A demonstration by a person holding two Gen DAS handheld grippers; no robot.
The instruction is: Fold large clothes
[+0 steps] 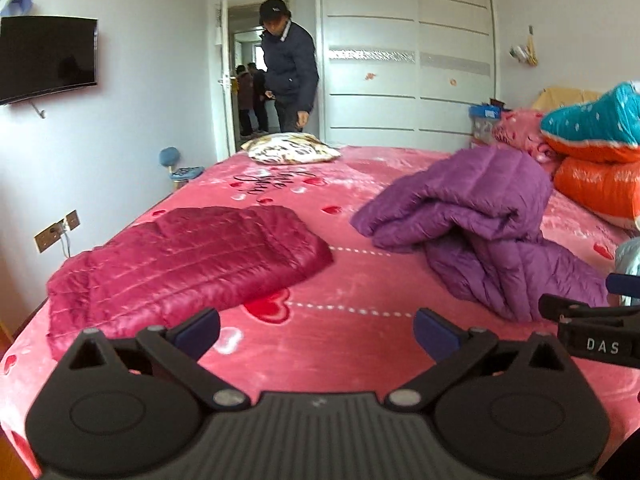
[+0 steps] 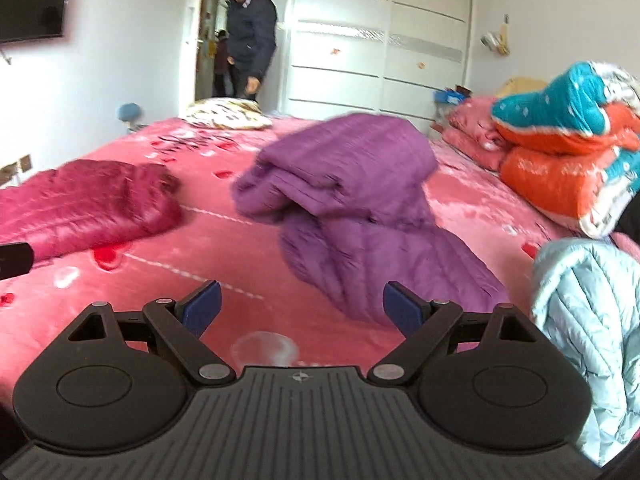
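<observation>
A crimson quilted jacket (image 1: 180,264) lies folded flat on the left of the pink bed (image 1: 340,344); in the right wrist view the crimson jacket (image 2: 88,204) is at the left. A purple puffer jacket (image 1: 480,220) sits crumpled in a heap to the right, and the same purple jacket (image 2: 360,208) fills the middle of the right wrist view. A pale blue puffer jacket (image 2: 592,320) hangs at the right edge. My left gripper (image 1: 316,332) is open above bare bedspread, holding nothing. My right gripper (image 2: 300,308) is open just short of the purple heap, empty.
A person in a dark jacket and cap (image 1: 288,68) stands at the bed's far end by the doorway. A patterned pillow (image 1: 292,148) lies there. Stacked orange and teal quilts (image 1: 600,160) fill the right side. A white wardrobe (image 1: 408,52) backs the room; a TV (image 1: 44,56) hangs left.
</observation>
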